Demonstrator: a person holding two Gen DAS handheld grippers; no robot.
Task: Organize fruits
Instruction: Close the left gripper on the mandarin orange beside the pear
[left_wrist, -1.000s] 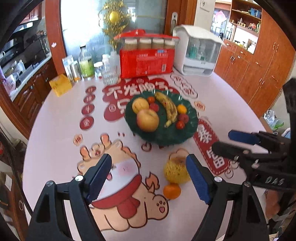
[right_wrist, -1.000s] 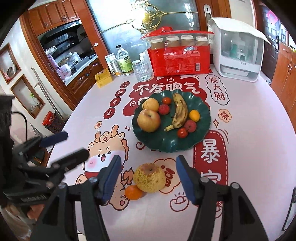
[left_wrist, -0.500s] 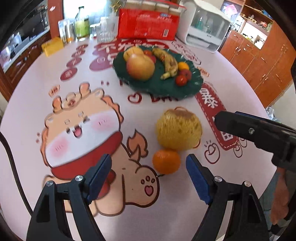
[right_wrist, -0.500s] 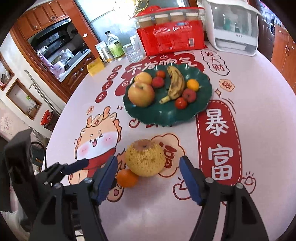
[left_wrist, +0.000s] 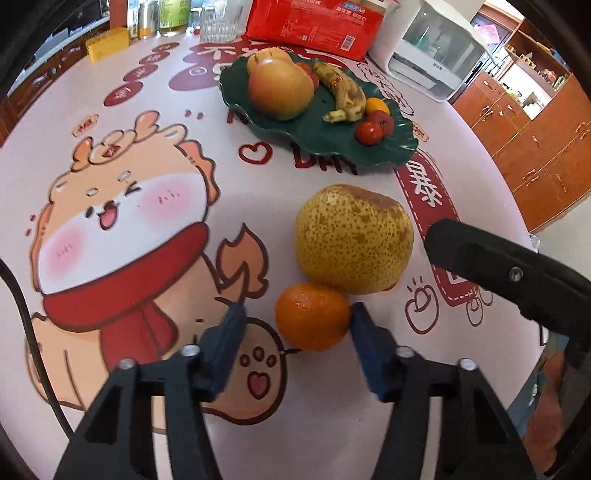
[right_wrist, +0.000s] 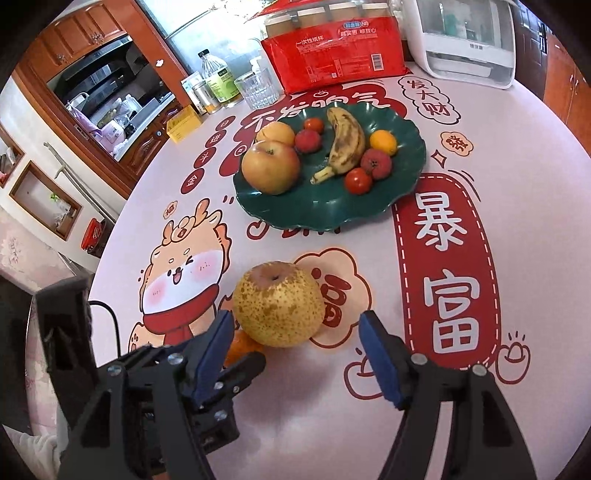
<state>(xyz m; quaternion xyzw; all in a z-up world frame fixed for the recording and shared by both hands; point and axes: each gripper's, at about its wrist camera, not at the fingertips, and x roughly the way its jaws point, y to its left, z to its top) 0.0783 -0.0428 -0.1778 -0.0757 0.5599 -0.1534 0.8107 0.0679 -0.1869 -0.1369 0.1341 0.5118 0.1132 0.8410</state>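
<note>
A small orange lies on the printed tablecloth, touching a big speckled yellow pear behind it. My left gripper is open around the orange: the right pad touches it, the left pad stands apart. My right gripper is open just in front of the pear, its pads on either side. The orange shows partly behind its left pad. A dark green plate farther back holds an apple, a banana, a small orange and several red fruits.
At the table's far edge stand a red package of paper cups, a white appliance, a glass, bottles and a yellow box. Wooden cabinets stand to the right. The right gripper's finger reaches in beside the pear.
Both grippers moved forward and down toward the loose fruit. The left jaws narrowed around the orange; the right gripper came up to the pear.
</note>
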